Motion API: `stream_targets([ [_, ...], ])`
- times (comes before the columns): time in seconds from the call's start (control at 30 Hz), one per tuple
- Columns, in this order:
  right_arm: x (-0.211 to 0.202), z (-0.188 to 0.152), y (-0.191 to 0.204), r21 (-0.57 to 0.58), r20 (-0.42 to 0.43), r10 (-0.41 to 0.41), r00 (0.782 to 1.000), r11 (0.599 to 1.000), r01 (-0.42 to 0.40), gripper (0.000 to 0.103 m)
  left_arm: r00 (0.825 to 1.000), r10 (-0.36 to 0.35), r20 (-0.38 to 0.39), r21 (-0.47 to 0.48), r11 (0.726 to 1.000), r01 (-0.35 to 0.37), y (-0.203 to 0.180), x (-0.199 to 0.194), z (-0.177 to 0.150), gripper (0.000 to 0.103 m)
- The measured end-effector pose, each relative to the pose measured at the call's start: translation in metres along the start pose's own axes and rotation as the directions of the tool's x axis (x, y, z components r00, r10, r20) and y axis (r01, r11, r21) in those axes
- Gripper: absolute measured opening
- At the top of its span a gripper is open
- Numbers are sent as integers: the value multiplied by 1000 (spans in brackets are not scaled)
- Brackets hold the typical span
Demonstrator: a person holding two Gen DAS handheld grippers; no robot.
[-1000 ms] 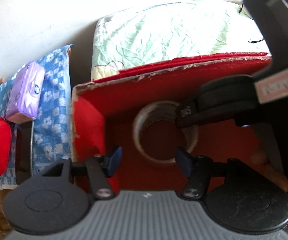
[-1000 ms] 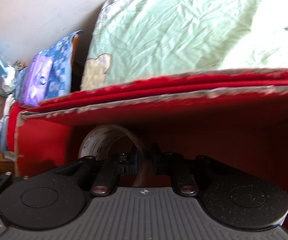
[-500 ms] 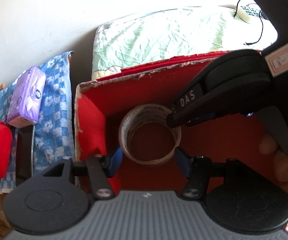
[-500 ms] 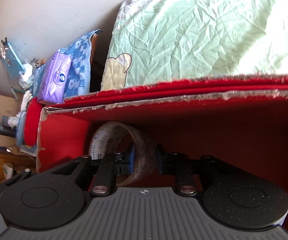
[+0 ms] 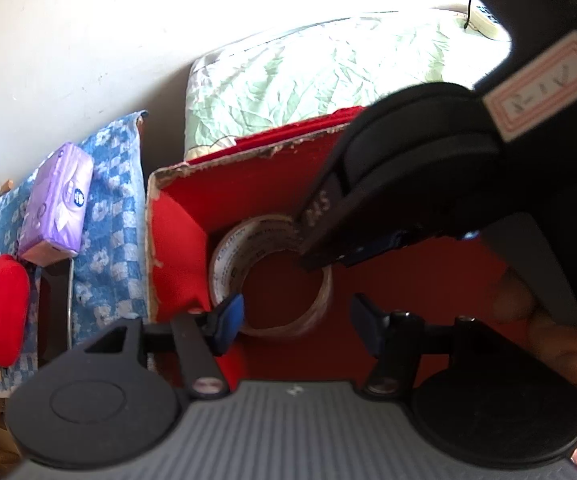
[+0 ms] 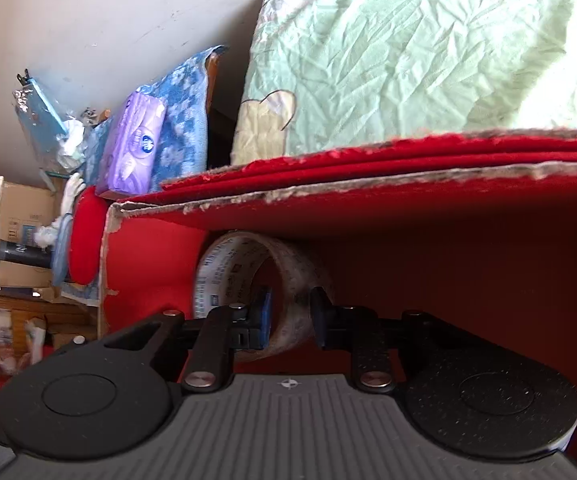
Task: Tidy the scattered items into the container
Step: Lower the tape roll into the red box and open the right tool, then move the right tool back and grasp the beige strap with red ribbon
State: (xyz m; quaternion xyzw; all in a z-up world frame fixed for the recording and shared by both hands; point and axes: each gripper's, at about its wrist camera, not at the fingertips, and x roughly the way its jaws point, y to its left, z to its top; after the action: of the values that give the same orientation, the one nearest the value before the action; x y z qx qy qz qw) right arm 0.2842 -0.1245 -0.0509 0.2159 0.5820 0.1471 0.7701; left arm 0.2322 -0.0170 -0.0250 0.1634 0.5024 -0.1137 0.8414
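Inside the torn-edged red cardboard box, the right gripper pinches the wall of the clear printed tape roll, a light, stiff ring best held by its rim, while the left gripper hangs open, empty.

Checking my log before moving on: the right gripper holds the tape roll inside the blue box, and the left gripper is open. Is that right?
One detail is wrong: the box is red, not blue. The right wrist view shows the right gripper with its fingers set on either side of the wall of the tape roll inside it. The left gripper is open, as you say.
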Motion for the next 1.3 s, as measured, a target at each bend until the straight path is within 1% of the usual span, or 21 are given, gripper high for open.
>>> stream_targets([
  [0.13, -10, 1, -7, 4, 18, -8, 1000, 1000, 8, 25, 1000, 9, 8, -7, 1000, -9, -1, 1, 0, 66],
  [0.27, -25, 3, -16, 3, 52, -50, 997, 999, 50, 25, 1000, 17, 18, -9, 1000, -17, -4, 2, -2, 72],
  [0.43, -47, -4, -23, -2, 86, -99, 991, 995, 100, 25, 999, 26, 26, -47, 999, -25, -3, -1, -4, 73],
  [0.53, -63, -12, -23, -6, 116, -129, 985, 991, 130, 26, 998, 35, 44, -77, 997, -32, -2, -10, -8, 74],
  [0.6, -76, -21, -20, -25, 154, -133, 979, 990, 138, 27, 997, 39, 70, -102, 994, -31, 0, -20, -12, 76],
  [0.63, -83, -25, -17, -37, 177, -138, 975, 989, 147, 30, 996, 40, 85, -115, 993, -30, 1, -25, -14, 80],
  [0.67, -89, -30, -16, -44, 200, -145, 969, 987, 157, 31, 994, 43, 103, -131, 991, -30, 1, -31, -16, 84],
  [0.7, -95, -35, -14, -51, 222, -148, 964, 985, 163, 31, 991, 49, 121, -145, 989, -31, 2, -37, -18, 86],
  [0.73, -101, -40, -13, -61, 243, -142, 960, 985, 162, 31, 989, 58, 139, -157, 987, -35, 2, -43, -21, 90],
  [0.87, -123, -59, -11, -98, 302, -122, 945, 983, 158, 31, 982, 76, 174, -192, 981, -42, 2, -64, -33, 91],
  [0.93, -134, -71, -12, -117, 318, -102, 943, 982, 146, 31, 981, 64, 184, -213, 977, -24, 1, -76, -40, 91],
  [1.03, -147, -90, -16, -153, 321, -58, 945, 982, 112, 31, 980, 33, 197, -223, 975, 12, -5, -92, -56, 91],
  [1.17, -164, -117, -26, -209, 308, 8, 951, 976, 60, 31, 976, 25, 216, -193, 981, 18, -25, -110, -82, 91],
  [1.3, -175, -137, -35, -271, 267, 69, 961, 962, 7, 31, 975, -33, 218, -192, 978, 76, -41, -121, -112, 90],
])
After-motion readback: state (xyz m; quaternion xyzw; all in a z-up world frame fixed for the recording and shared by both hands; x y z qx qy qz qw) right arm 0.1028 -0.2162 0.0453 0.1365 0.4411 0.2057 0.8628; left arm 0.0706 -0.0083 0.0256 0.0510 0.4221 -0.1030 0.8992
